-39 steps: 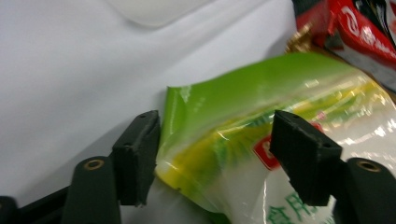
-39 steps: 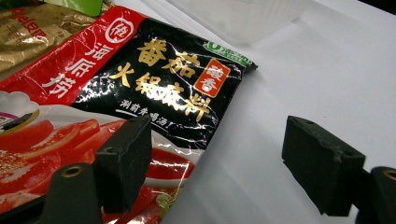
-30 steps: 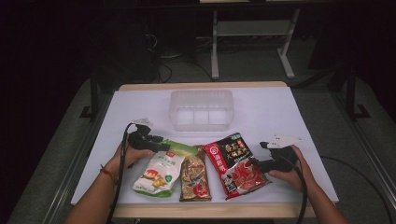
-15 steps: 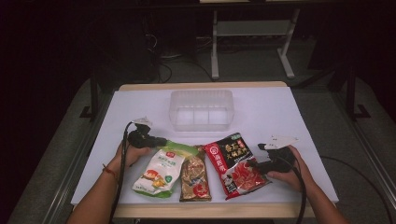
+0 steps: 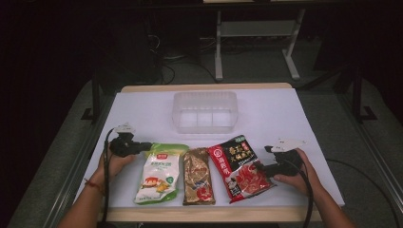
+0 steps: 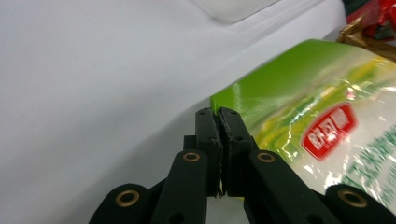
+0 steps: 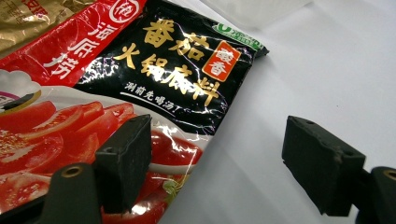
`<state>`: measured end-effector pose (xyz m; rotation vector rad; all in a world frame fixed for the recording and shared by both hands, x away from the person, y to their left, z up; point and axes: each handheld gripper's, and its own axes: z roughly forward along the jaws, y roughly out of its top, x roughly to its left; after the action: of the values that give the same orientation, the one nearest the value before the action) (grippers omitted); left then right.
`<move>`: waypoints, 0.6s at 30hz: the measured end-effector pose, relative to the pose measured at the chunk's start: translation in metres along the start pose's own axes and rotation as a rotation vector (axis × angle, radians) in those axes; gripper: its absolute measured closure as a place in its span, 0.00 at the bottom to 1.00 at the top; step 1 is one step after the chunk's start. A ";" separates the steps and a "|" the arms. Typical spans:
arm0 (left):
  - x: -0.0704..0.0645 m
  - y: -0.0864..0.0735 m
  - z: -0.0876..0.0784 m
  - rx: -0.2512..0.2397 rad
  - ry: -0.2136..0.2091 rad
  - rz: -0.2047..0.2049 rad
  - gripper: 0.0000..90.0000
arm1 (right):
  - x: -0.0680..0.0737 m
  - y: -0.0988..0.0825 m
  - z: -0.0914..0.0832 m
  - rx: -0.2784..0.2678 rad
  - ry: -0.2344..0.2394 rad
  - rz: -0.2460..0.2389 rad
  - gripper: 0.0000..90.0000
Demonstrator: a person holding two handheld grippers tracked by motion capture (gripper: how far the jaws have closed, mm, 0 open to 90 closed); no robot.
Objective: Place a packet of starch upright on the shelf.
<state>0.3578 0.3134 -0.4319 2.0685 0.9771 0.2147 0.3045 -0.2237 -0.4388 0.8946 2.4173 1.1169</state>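
Green-topped snack bag (image 5: 159,173) lies leftmost of three packs at the near edge of the white table (image 5: 285,114); left gripper (image 5: 142,147) at its upper-left corner, right gripper (image 5: 260,167) at the red-and-black pack (image 5: 240,166).

Left gripper view: jaws have just closed and now stand clenched together, tips at the green corner of the bag; can't tell if any film is pinched between them. Bag's red label has white characters, too blurred to read. Right gripper's jaws spread wide, straddling the pack's edge, pads not pressing. That pack reads 番茄火锅底料 in gold, 酸香 on an orange tag, 海底捞 on red, tomato picture below. Brown-gold pouch (image 5: 198,175) in the middle, text unreadable. Clear plastic tub (image 5: 205,111) farther back, cut off in both gripper views.
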 end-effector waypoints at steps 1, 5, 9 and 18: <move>0.000 -0.003 -0.007 -0.026 -0.009 -0.005 0.98 | 0.000 0.000 0.000 0.001 -0.001 0.000 0.26; 0.001 -0.012 -0.025 -0.087 -0.041 0.008 0.97 | 0.000 0.001 0.001 0.002 0.002 -0.002 0.26; 0.003 -0.020 -0.024 -0.063 -0.025 0.017 0.96 | 0.002 0.003 0.003 0.004 0.006 -0.011 0.26; 0.004 -0.020 -0.011 -0.065 -0.017 0.018 0.67 | 0.001 0.001 0.003 0.009 0.009 -0.005 0.26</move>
<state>0.3439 0.3302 -0.4402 2.0174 0.9297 0.2354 0.3060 -0.2208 -0.4397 0.8875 2.4322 1.1111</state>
